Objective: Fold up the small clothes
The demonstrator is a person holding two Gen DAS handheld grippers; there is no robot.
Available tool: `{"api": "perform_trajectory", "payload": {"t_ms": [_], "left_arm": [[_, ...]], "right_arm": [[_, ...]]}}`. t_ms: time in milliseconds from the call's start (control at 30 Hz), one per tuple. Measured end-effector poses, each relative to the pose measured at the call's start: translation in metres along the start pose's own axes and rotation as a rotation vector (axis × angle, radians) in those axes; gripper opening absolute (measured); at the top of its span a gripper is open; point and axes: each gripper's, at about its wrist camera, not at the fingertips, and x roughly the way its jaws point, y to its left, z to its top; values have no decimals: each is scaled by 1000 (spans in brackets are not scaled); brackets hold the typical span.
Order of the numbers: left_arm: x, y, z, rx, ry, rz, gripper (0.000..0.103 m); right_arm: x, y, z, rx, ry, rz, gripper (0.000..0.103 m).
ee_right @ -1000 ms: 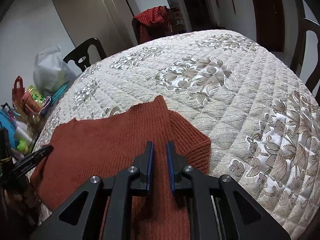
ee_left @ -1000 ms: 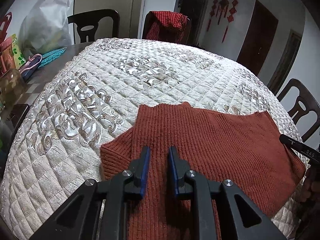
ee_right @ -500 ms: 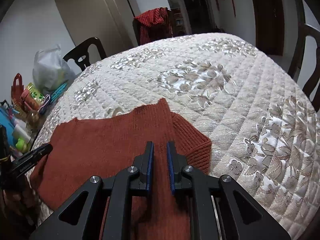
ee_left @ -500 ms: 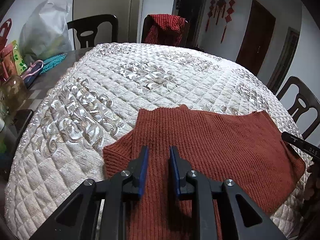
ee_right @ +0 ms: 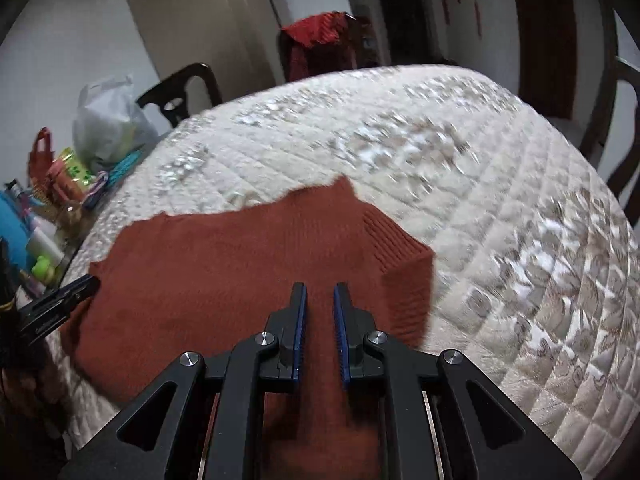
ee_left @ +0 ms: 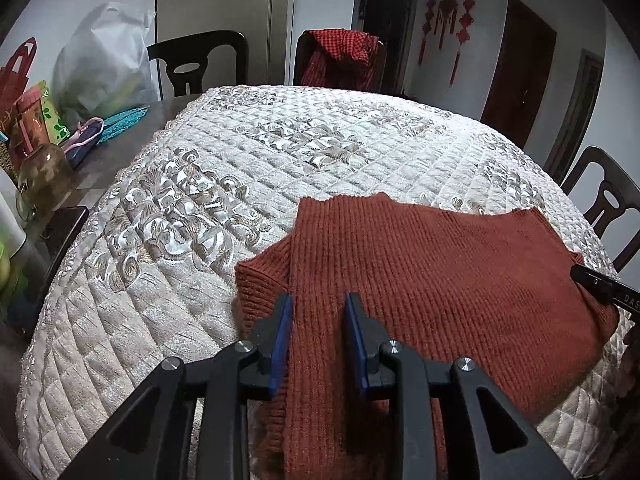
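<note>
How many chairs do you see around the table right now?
3: one behind the white plastic bag at far left, one with a red checked cloth over its back at the far edge, one at right. Others may be hidden.

Both cameras sit just behind their tools and look forward and steeply down along the fingers, close over the near edge of the desk (ee_left: 168, 216). The left view looks from the near left, with the left tool (ee_left: 320, 340) at the bottom of the frame. The right view looks from the near right and faces a little leftward, its right tool (ee_right: 320, 332) low in the frame; it is motion-blurred. Both share the sweater (ee_left: 432, 276) (ee_right: 224, 264), the quilt (ee_left: 304, 136) (ee_right: 500, 184), the white bag (ee_left: 104, 64) (ee_right: 108, 124) far left and the red-draped chair (ee_left: 340, 56) (ee_right: 320, 48) at the far side. Each view catches the other tool at its edge.
</note>
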Motion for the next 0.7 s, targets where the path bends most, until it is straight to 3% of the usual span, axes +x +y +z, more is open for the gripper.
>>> {"api": "perform_trajectory", "payload": {"t_ms": [267, 433, 700], "left_arm": [[-9, 0, 0, 1, -16, 7, 30], [-17, 9, -1, -21, -32, 7, 40], [-19, 46, -17, -146, -4, -20, 46]], "right_arm": [[-14, 12, 1, -35, -26, 12, 14], [-19, 27, -3, -67, -33, 52, 17], [-16, 66, -11, -156, -10, 157, 21]]}}
